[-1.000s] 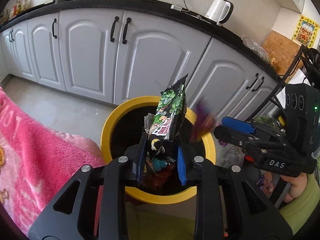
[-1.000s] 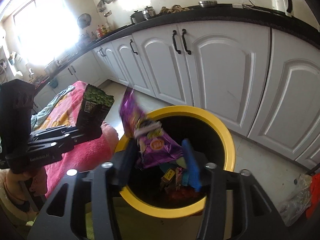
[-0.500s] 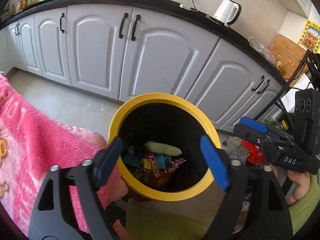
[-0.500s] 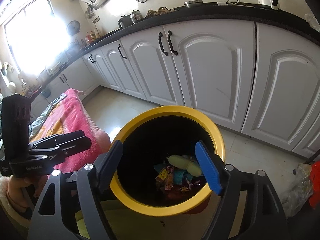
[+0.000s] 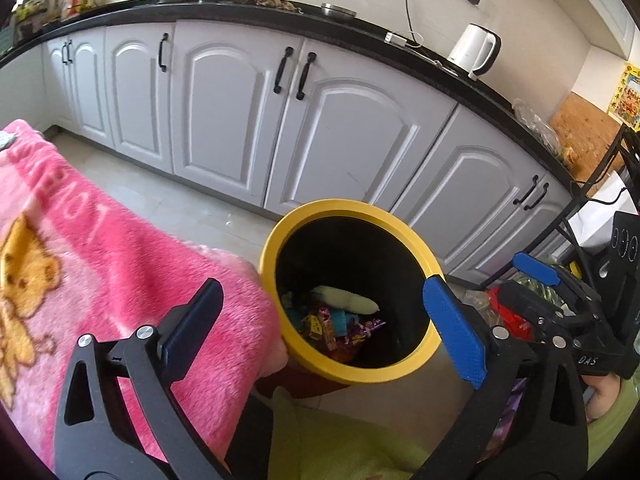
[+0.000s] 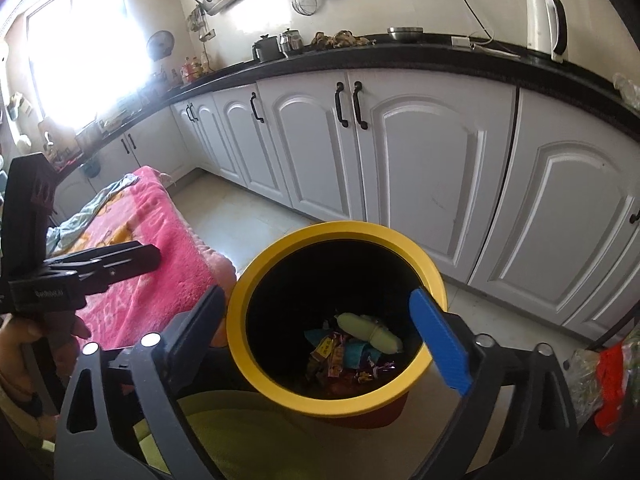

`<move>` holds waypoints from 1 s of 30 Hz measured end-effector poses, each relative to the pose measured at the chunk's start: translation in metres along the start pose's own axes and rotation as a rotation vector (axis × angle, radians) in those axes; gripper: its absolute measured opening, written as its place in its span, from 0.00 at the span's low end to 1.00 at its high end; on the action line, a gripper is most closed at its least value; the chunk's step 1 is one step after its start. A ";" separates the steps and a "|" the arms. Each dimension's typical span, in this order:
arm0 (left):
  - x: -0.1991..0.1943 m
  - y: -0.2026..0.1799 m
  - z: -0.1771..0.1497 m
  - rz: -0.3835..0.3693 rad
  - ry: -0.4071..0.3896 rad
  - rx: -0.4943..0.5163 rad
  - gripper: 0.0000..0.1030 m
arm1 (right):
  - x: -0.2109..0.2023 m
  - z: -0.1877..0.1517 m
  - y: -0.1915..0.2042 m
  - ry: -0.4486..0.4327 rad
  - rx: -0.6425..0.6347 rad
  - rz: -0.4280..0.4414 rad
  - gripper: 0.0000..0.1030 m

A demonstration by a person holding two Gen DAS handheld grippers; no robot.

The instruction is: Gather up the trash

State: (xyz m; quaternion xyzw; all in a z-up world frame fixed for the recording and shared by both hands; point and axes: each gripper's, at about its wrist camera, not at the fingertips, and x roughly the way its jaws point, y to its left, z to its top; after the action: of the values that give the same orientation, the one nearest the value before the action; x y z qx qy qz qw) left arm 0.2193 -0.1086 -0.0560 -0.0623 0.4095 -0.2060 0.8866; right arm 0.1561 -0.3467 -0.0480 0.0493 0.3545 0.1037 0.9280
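Observation:
A yellow-rimmed bin stands on the floor; it also shows in the right wrist view. Several snack wrappers and a pale green packet lie at its bottom, seen too in the right wrist view. My left gripper is open and empty, above the bin's left side, over the edge of the blanket. My right gripper is open and empty above the bin mouth. The right gripper also shows at the right of the left wrist view, the left gripper at the left of the right wrist view.
A pink blanket covers a surface left of the bin. White kitchen cabinets with a black counter run behind. A white kettle stands on the counter. Plastic bags lie on the floor at the right.
Both grippers opened and dropped their wrappers, green from the left, purple from the right, toward the bin. Both then drew back a little; the left shifted left over the blanket.

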 end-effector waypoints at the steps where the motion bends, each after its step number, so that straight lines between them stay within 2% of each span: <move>1: -0.002 0.001 -0.001 0.007 -0.002 -0.002 0.89 | -0.002 -0.001 0.002 -0.001 0.001 -0.002 0.93; 11: -0.034 0.012 -0.012 0.071 -0.035 -0.017 0.89 | -0.017 -0.008 0.024 -0.005 -0.030 -0.014 0.94; 23: -0.071 0.006 -0.031 0.134 -0.092 -0.008 0.89 | -0.043 -0.018 0.054 -0.050 -0.061 -0.008 0.94; 30: -0.094 0.001 -0.050 0.201 -0.155 0.002 0.89 | -0.068 -0.027 0.071 -0.139 -0.065 0.000 0.94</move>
State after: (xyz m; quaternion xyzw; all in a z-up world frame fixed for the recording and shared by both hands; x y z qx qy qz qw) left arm 0.1277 -0.0654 -0.0239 -0.0360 0.3435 -0.1111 0.9319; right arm 0.0772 -0.2922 -0.0126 0.0261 0.2857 0.1117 0.9514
